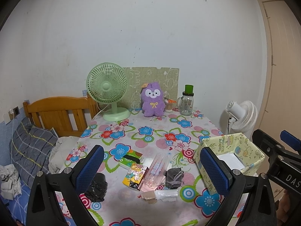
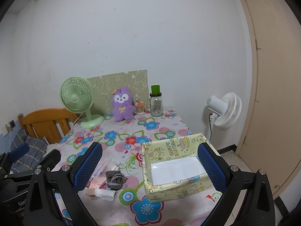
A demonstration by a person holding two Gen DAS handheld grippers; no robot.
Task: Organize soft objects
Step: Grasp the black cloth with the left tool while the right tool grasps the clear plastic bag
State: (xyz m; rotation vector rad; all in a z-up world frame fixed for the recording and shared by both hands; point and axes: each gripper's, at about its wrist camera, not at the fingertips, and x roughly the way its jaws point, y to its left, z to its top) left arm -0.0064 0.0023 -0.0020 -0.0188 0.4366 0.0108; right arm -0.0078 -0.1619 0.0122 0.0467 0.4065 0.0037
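White walls close in a small bedroom, with a wooden bed [image 1: 62, 113] on the left and a bench [image 1: 150, 131] under a flowered cloth filling the middle. At the bench's far edge stand a green fan [image 1: 108, 92], a purple plush toy [image 1: 152, 99] and a glass jar [image 1: 186, 103]. On the right near side sits a yellow paper-lined box [image 2: 169, 186], open-topped, with only a white sheet showing inside. Just left of it lies a loose pile: tissue packs [image 1: 131, 160], a clear pink pouch [image 1: 156, 171], a grey drawstring pouch [image 1: 174, 176], a crumpled black bag [image 1: 96, 187] and a small white roll [image 2: 105, 193].

Both claws hover above the near edge, well clear of everything. The left claw [image 1: 152, 169] is spread wide and holds nothing; the right claw [image 2: 150, 167] is likewise wide apart and empty, framing the box.

Sorting looks barely begun, judging by the bare box. A sensible next move is lowering one claw over the grey pouch, closing gently, then carrying it across into the box.
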